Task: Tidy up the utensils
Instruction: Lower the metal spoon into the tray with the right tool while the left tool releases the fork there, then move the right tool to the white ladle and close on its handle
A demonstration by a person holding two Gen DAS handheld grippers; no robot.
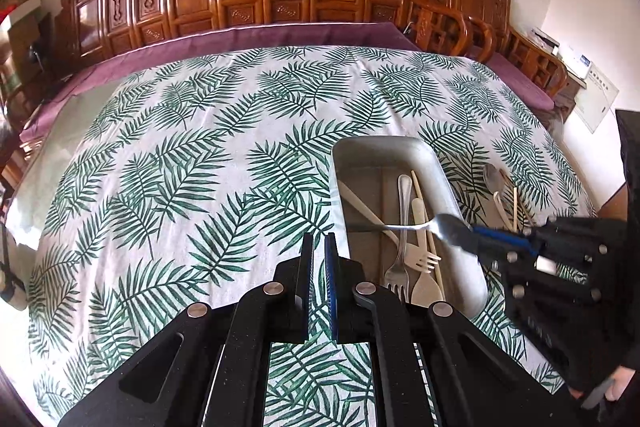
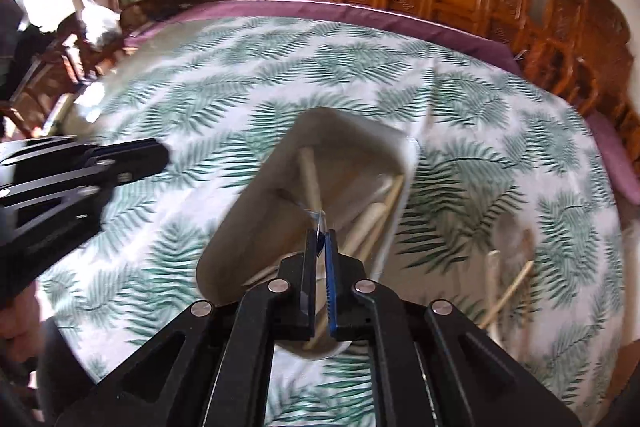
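Right gripper pinching spoon over tray

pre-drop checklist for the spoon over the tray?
1. Metal spoon gripped by right gripper: ok, fingers clamp its bowl.
2. Spoon over tray: ok, handle spans it crosswise.
3. Left gripper clear of the tray: ok, shut, empty, over the cloth.
4. Spoon aligned with fork lying lengthwise: not ok.
5. Utensils left outside: not ok, several lie right of the tray.
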